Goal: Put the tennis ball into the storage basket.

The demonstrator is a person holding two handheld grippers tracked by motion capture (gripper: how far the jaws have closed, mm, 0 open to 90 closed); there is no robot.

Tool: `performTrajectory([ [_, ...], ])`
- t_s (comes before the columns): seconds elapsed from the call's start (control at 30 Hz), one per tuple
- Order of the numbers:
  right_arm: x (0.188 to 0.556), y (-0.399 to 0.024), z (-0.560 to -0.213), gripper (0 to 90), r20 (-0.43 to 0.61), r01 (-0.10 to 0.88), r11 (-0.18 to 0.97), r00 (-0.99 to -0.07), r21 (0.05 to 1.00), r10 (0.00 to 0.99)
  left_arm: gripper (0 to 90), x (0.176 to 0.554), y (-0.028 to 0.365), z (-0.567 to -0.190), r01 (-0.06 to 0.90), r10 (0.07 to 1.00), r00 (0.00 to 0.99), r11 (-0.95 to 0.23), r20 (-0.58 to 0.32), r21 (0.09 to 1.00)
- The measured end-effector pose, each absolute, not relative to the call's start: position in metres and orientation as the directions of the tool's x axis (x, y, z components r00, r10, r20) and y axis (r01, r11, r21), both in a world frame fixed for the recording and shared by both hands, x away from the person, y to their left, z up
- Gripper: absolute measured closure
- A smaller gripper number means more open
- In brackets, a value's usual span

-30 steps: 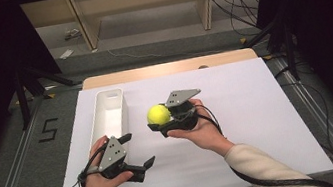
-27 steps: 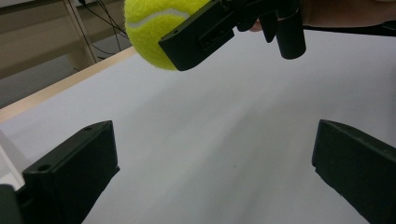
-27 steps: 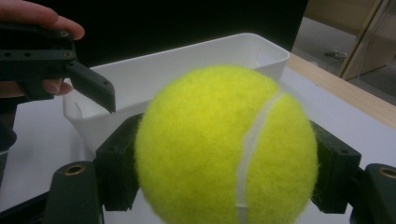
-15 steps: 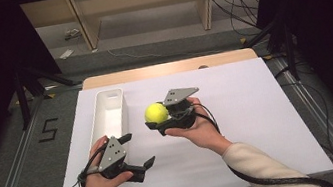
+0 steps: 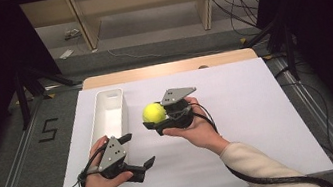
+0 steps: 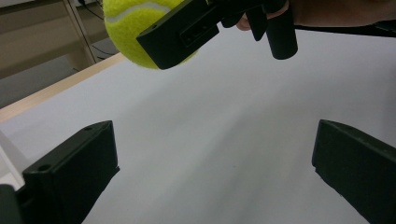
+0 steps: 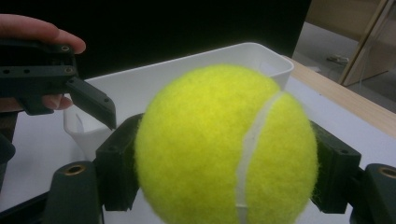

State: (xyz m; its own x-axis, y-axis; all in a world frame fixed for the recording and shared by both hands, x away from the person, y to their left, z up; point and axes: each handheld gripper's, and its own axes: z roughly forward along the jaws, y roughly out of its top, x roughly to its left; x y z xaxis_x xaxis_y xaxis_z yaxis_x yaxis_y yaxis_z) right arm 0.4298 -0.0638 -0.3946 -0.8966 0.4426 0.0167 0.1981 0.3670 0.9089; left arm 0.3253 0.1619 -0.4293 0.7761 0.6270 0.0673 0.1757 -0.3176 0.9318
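The right gripper (image 5: 154, 120) clamps the tennis ball (image 5: 154, 112) clear of the table (image 5: 260, 124), likely bound for the white bin (image 5: 109, 113) at nine o'clock, while the left gripper (image 5: 148, 167) waits with jaws apart at seven o'clock.

One tennis ball (image 5: 153, 113), one white bin (image 5: 108, 114), two grippers, left (image 5: 141, 167) and right (image 5: 153, 124), apparently nothing more.

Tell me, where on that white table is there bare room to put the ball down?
The table's whole right half, beyond the right gripper holding the tennis ball, is bare. So is the far strip behind the white bin. It's crowded at left, where bin, left gripper and ball sit close.
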Motion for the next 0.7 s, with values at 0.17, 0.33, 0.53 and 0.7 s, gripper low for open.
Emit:
performTrajectory([
  [0.17, 0.4305, -0.0626, -0.3935, 26.3, 0.016, 0.196, 0.365, -0.897, 0.91, 0.442, 0.0, 0.3257, 0.1622, -0.4291, 0.171, 0.629, 0.774, -0.32, 0.074, 0.932],
  [0.33, 0.4307, -0.0611, -0.3934, 26.3, 0.017, 0.196, 0.365, -0.898, 0.91, 0.441, 0.0, 0.3256, 0.1624, -0.4289, 0.171, 0.633, 0.771, -0.319, 0.075, 0.932],
  [0.53, 0.4311, -0.0586, -0.3928, 26.3, 0.018, 0.194, 0.361, -0.899, 0.912, 0.438, 0.0, 0.3258, 0.1626, -0.4289, 0.168, 0.635, 0.769, -0.321, 0.08, 0.932],
  [0.7, 0.4313, -0.0564, -0.3926, 26.3, 0.015, 0.19, 0.363, -0.901, 0.912, 0.434, 0.0, 0.3255, 0.1623, -0.4291, 0.172, 0.633, 0.77, -0.321, 0.076, 0.931],
])
